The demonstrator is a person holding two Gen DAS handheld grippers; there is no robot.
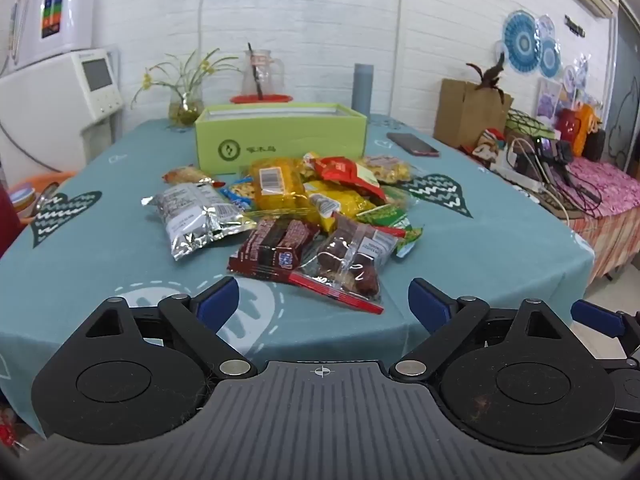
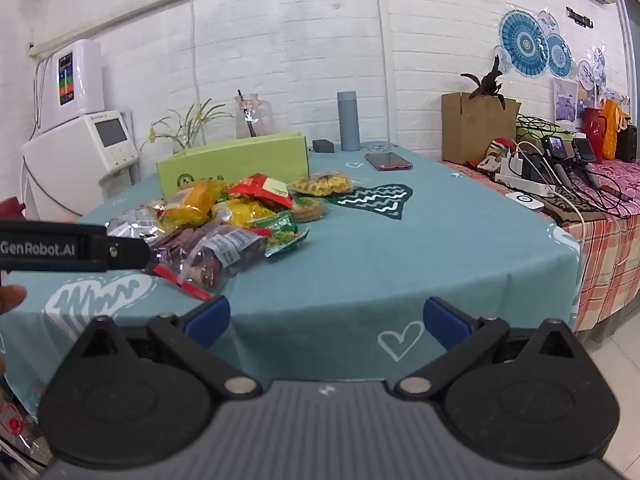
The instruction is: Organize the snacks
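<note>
A pile of snack packets [image 1: 304, 208] lies in the middle of a teal tablecloth, with a silver foil bag [image 1: 192, 216], yellow packs [image 1: 276, 188] and a clear bag of dark dates [image 1: 348, 260] at its near edge. An open green box [image 1: 280, 136] stands just behind the pile. My left gripper [image 1: 322, 300] is open and empty above the near table edge, short of the date bag. My right gripper [image 2: 326, 318] is open and empty, to the right of the pile [image 2: 232, 216]. The green box [image 2: 236, 160] also shows in the right wrist view.
A phone [image 1: 412, 144] lies on the table at the back right. A grey bottle [image 2: 348, 120], a glass jug [image 1: 260, 76] and a plant vase [image 1: 184, 108] stand along the back edge. A side table with cables, chargers and a cardboard box [image 2: 476, 124] is at the right.
</note>
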